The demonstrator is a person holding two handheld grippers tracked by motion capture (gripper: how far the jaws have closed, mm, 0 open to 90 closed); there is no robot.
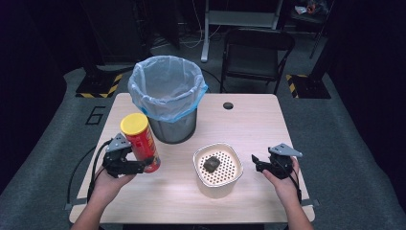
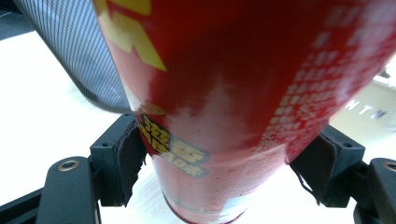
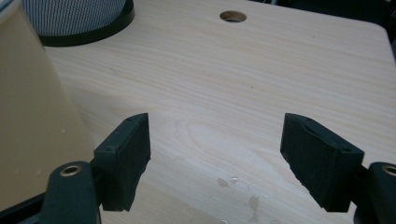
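Left gripper [image 1: 143, 165] clamped on red canister [image 1: 142, 140] with yellow lid, low on its body, pads [image 2: 128, 158] pressed to both sides; canister upright, tilted slightly, near left edge of tabletop [image 1: 249, 120], just beside lined mesh bin [image 1: 167, 96]. Right gripper [image 1: 257, 162] near right edge, jaws wide apart, nothing between. Cream perforated container [image 1: 218, 170] between grippers, dark lump [image 1: 211, 164] inside.
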